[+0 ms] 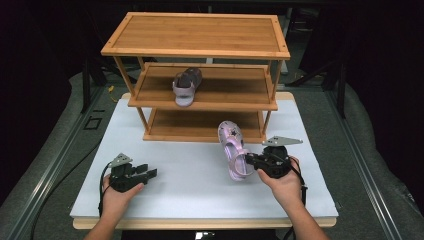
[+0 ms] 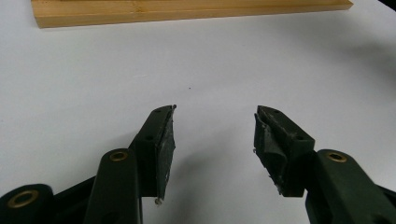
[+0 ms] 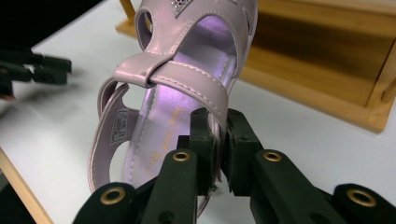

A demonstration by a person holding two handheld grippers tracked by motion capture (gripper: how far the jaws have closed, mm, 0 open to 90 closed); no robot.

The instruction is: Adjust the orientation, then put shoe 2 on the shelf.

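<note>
A pink child's sandal hangs just above the white table, toe toward the rack, with my right gripper shut on its side near the heel. In the right gripper view the two black jaws pinch the sandal's side wall below the ankle strap. A second, matching sandal lies on the middle shelf of the bamboo shoe rack. My left gripper rests low at the table's front left, open, with nothing between its fingers.
The three-tier rack stands at the back of the white table top; its bottom shelf is bare and its top shelf holds nothing. The rack's base edge lies ahead of the left gripper. Dark floor surrounds the table.
</note>
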